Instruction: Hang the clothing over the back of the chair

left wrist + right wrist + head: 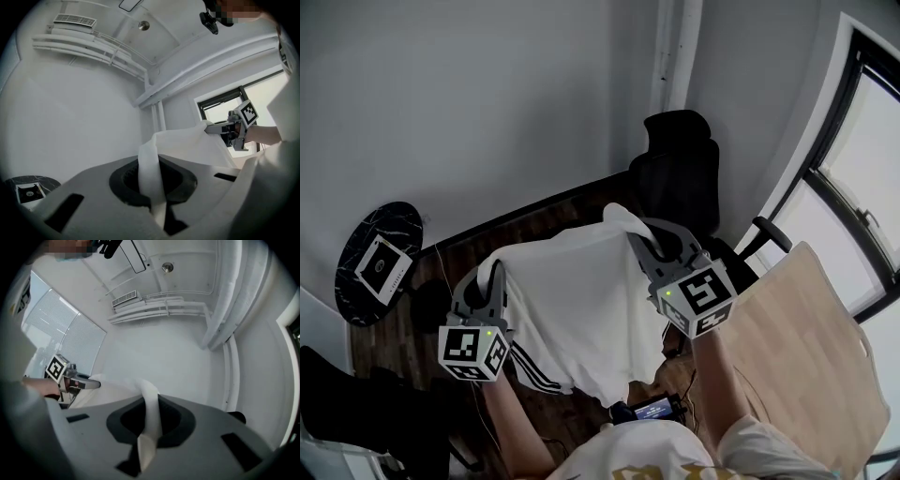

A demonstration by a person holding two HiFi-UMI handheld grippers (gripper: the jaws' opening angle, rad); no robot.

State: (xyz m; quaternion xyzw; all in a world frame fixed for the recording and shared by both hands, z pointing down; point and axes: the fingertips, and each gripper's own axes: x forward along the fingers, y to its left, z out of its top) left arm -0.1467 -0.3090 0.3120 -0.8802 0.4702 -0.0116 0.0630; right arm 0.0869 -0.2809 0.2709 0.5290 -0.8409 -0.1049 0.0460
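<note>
1. Left gripper (494, 272): jaws clamped on one top corner of a white garment (572, 314) (black stripes edge its lower left side).
2. Right gripper (632, 234): clamped on the other corner, so the garment hangs spread on the chair's near side.
3. Beyond stands the black office chair (680, 173).

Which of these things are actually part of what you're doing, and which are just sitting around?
In the job: garment, chair, left claw, right claw (both clamped on the garment).
Just lying about: round table, card on it, desk.
</note>
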